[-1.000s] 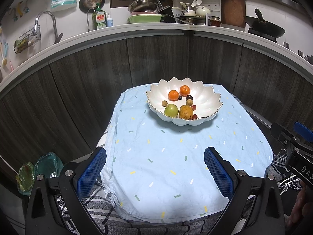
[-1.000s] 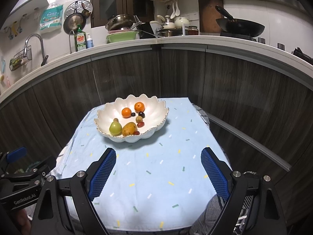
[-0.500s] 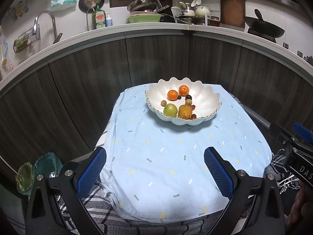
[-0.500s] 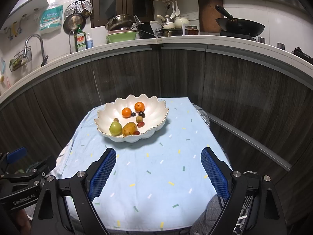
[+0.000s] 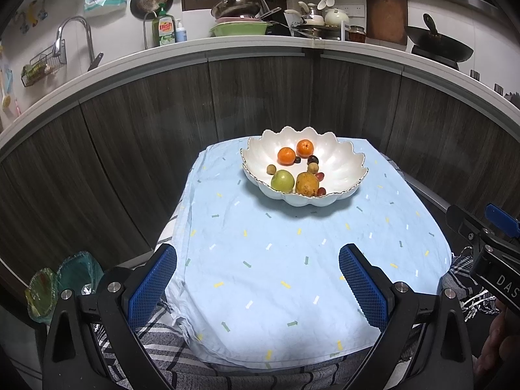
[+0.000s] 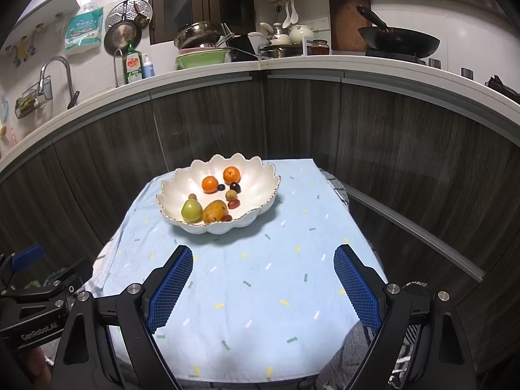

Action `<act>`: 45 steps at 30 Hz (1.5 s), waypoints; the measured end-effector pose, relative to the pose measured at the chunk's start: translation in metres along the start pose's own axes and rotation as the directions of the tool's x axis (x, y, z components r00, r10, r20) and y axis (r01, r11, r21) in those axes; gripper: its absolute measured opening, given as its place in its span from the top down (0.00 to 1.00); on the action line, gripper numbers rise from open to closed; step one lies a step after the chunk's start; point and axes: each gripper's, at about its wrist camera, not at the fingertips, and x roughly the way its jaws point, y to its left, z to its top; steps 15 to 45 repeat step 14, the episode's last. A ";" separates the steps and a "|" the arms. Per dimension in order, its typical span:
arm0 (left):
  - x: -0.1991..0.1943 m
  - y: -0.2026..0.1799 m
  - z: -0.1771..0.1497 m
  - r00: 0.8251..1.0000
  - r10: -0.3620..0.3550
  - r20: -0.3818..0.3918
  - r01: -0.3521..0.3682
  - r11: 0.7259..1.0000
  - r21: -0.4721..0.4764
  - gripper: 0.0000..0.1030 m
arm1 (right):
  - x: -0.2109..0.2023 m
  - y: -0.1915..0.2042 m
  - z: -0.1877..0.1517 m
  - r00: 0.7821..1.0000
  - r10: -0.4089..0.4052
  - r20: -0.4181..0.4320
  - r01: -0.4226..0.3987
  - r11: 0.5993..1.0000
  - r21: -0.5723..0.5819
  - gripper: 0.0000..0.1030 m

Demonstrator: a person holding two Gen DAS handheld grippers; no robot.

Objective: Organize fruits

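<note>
Nothing moved, scalloped white bowl point(image 5: 344, 169), mixed fruits point(image 5: 294, 172)

A white scalloped bowl point(image 5: 341, 165) with a thin gold rim sits upright on the desk, well ahead of both tools and apart from them. Inside it lie two oranges point(image 5: 286, 156) toward the far side, a green apple point(image 5: 282, 181) touching a yellow-brown pear point(image 5: 306, 184) at the near side, and several small dark and tan fruits point(image 5: 313, 160) scattered between.

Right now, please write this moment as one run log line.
left gripper: open, empty | right gripper: open, empty | fruits: all in white bowl | bowl: on blue cloth
</note>
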 end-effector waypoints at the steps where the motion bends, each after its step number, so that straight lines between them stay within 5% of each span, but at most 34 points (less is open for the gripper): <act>1: 0.000 0.000 0.000 1.000 0.000 0.000 0.000 1.000 0.000 0.01 | 0.000 0.001 -0.001 1.000 0.001 -0.002 -0.001 1.000 0.001 0.13; 45: 0.002 -0.001 -0.003 1.000 -0.002 -0.004 0.002 1.000 0.004 0.01 | 0.002 0.001 -0.001 1.000 0.000 -0.012 0.000 1.000 0.008 0.13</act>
